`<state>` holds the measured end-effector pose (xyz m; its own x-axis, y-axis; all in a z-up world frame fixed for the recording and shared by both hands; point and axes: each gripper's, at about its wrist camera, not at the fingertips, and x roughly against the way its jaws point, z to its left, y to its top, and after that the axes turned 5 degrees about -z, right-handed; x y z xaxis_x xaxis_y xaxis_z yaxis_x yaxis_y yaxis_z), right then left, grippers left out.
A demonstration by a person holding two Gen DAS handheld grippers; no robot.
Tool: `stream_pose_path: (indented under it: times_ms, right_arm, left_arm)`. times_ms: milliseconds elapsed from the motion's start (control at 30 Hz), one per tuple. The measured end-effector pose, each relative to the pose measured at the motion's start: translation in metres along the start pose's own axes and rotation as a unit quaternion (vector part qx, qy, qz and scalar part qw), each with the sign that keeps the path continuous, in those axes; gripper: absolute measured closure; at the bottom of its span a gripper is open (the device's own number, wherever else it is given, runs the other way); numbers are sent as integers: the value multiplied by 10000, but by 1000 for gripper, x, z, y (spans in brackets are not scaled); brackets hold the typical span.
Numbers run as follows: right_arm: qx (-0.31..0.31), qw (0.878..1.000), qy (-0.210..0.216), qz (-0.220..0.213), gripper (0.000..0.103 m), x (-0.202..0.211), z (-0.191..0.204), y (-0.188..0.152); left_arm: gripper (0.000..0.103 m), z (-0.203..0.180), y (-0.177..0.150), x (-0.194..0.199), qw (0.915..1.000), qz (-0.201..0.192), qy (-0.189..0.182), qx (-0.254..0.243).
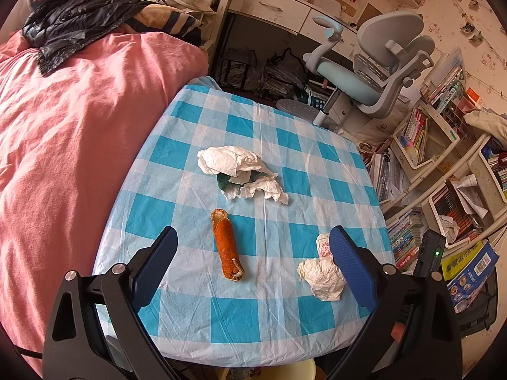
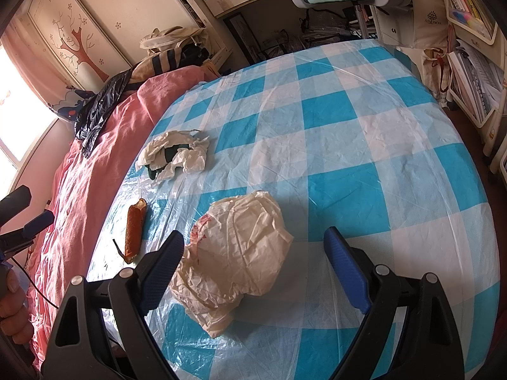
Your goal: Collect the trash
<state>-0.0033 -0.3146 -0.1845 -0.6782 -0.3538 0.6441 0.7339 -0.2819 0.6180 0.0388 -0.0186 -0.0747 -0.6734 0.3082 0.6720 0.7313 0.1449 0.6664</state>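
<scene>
Jaws spread, both grippers | orange peel roll [image 1: 227, 247] lengthwise between left jaws, pointing away

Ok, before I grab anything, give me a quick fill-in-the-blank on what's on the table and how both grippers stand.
1. Both the left gripper and the right gripper are ____.
2. The orange peel lies between the fingers of the ____ gripper.
3. The checked tablecloth is white and ____.
4. The crumpled plastic bag lies nearest the ____ gripper.

Missing words: open; left; blue; right
</scene>
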Motion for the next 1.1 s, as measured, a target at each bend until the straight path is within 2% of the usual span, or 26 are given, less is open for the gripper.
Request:
stream_pose_path:
  times_ms: [1100]
  right_arm:
    - [65,10000,-25,10,17,-1,4,-1]
  left_arm:
    - [10,-2,-1,-1,10000,7,3,-38]
